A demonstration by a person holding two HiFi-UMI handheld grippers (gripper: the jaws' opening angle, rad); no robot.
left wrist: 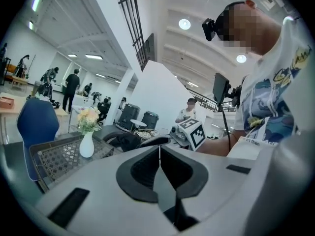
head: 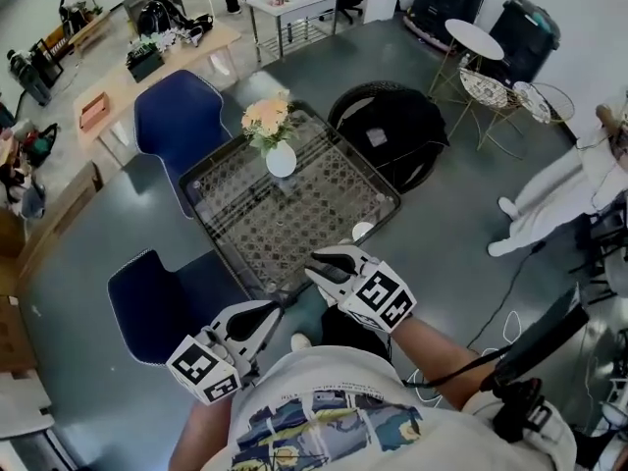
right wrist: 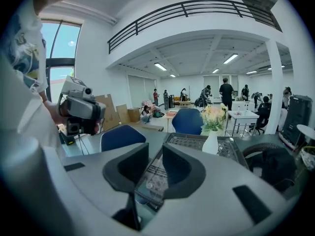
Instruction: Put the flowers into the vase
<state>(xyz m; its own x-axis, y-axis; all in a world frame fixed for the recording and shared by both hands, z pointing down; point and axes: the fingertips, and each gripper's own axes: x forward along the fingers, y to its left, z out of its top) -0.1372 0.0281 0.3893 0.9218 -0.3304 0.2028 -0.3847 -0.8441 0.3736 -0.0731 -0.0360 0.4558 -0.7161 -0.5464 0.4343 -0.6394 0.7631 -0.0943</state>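
A white vase (head: 281,160) holding pale peach and yellow flowers (head: 267,118) stands upright toward the far side of the lattice-topped table (head: 294,226). Both grippers hover near the table's near edge, well short of the vase. My left gripper (head: 270,312) is shut with nothing in it; in the left gripper view its jaws (left wrist: 159,149) meet, with the vase (left wrist: 86,145) and flowers (left wrist: 88,118) far off to the left. My right gripper (head: 324,263) is open and empty; its view shows a gap between the jaws (right wrist: 155,151), with the vase (right wrist: 210,142) ahead to the right.
Two blue chairs (head: 177,116) (head: 162,297) stand along the table's left side, and a black bag on a round seat (head: 392,126) is at its far right. A small white disc (head: 363,231) lies near the table's right corner. A person in white (head: 559,199) sits at the right.
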